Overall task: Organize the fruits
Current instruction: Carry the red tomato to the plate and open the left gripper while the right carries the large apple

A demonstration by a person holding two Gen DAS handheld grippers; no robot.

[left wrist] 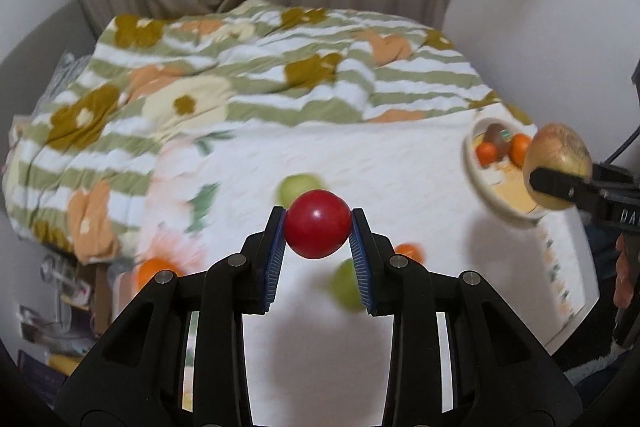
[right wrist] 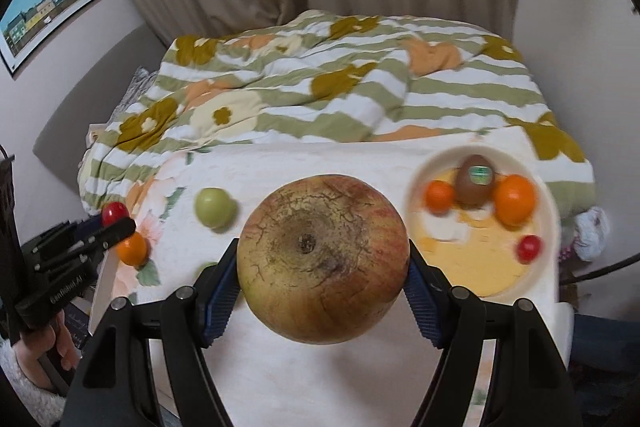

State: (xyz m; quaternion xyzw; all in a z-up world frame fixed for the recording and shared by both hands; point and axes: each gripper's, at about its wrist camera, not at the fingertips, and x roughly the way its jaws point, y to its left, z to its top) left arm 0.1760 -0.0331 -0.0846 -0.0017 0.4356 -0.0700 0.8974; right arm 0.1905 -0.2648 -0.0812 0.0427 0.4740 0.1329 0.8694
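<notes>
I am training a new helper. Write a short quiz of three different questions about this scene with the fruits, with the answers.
1. True or false: the left gripper holds a small red fruit.
2. Which fruit is in the right gripper? A) orange B) large apple C) kiwi
3. Fill in: on the plate lie two oranges, a kiwi and one small ___ fruit.

Key: 1 true; 2 B; 3 red.

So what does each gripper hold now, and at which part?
The left gripper holds a small round red fruit by its two sides. The right gripper holds a large russeted yellow-brown apple by its sides.
</notes>
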